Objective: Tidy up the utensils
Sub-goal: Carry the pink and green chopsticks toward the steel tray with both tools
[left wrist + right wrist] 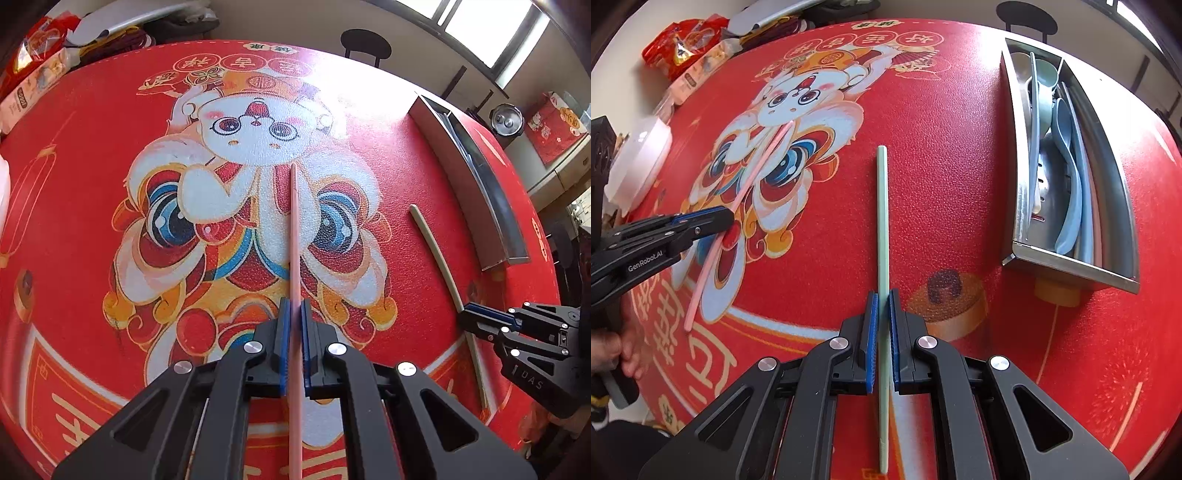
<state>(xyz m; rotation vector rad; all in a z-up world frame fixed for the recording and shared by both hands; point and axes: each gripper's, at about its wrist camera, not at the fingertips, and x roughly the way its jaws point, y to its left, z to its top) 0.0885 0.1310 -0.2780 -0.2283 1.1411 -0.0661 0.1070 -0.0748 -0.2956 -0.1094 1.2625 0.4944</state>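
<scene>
My left hand-held gripper (pixel 294 314) pinches the pink chopstick (pixel 294 229) tight, and it lies flat on the red desk (pixel 74 155). My right hand-held gripper (pixel 882 302) pinches the green chopstick (pixel 881 206) the same way. I think both go in the metal tray (pixel 1071 264) on the right, where spoons (pixel 1067 166) already lie.

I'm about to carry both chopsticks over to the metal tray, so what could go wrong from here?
1. Each gripper pinches its stick near the middle, so the pink chopstick in the left gripper or the green chopstick in the right gripper could pivot or slip.
2. The metal tray is already crowded with spoons; a long stick may catch its rim.
</scene>
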